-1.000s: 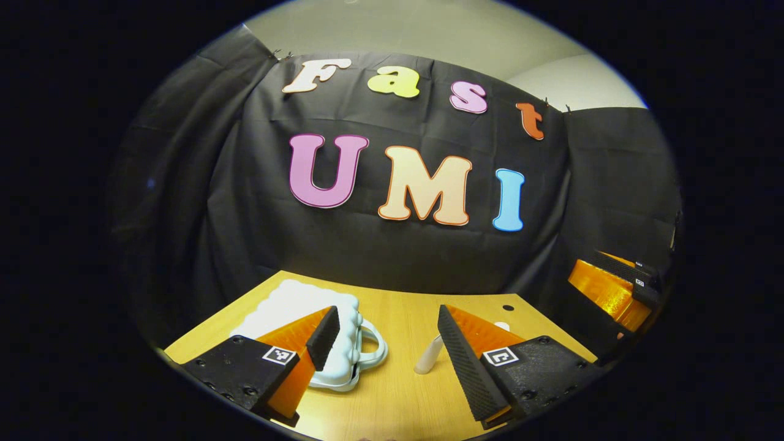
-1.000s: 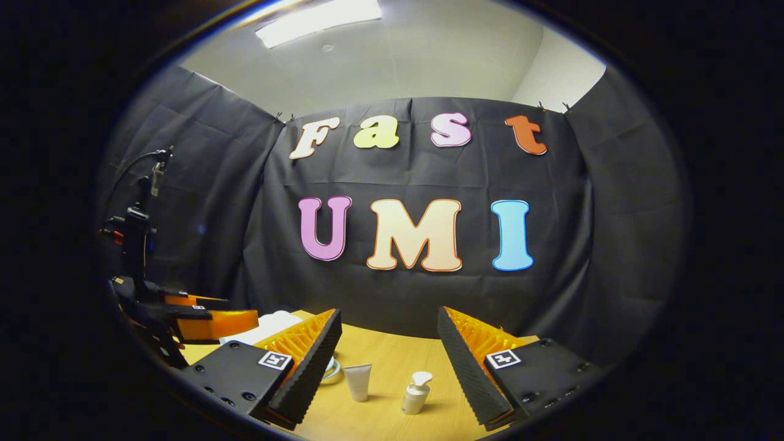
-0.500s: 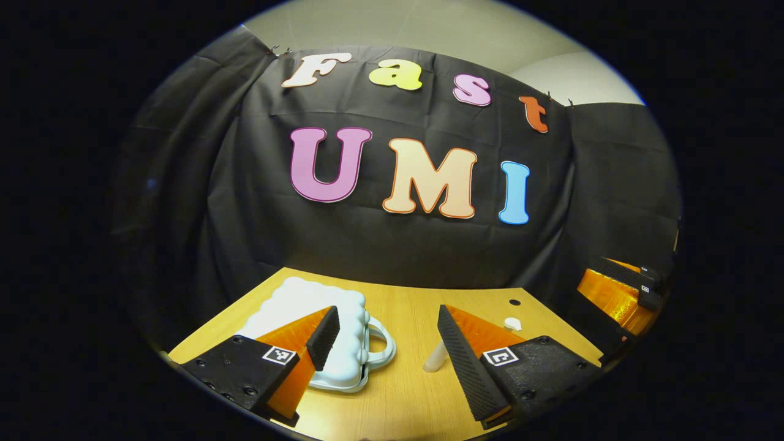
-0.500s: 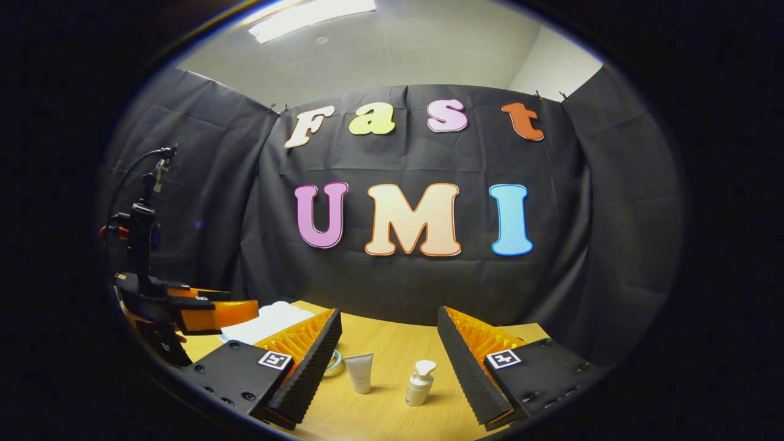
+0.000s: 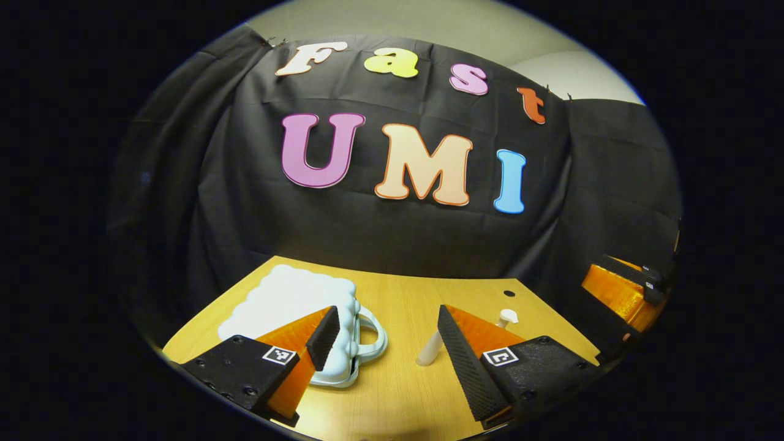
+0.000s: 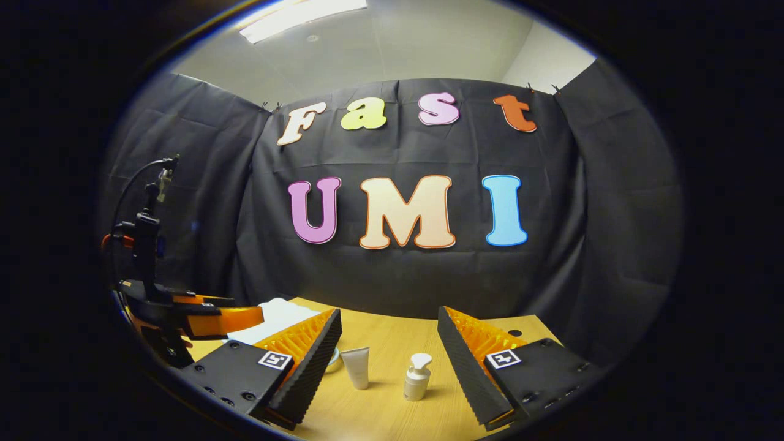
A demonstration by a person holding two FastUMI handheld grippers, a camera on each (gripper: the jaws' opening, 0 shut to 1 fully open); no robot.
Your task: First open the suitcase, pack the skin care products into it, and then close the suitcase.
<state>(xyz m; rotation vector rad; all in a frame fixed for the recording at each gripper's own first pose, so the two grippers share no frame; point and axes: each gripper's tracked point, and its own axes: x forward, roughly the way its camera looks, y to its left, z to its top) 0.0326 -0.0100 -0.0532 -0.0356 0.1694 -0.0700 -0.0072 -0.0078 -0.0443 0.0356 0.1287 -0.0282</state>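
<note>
While suitcase (image 5: 294,306) lies shut, tube (image 6: 356,367) stands beside pump bottle (image 6: 417,378).

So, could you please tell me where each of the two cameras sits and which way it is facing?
Left gripper view: rides on the left gripper, above the wooden table, facing the black cloth wall; its own open jaws frame the closed white suitcase and a tube.
Right gripper view: rides on the right gripper, facing the same wall; its open jaws frame the tube and a pump bottle.
Shared: the table, wall, suitcase, tube and bottle; each also catches the other gripper at its edge.
</note>
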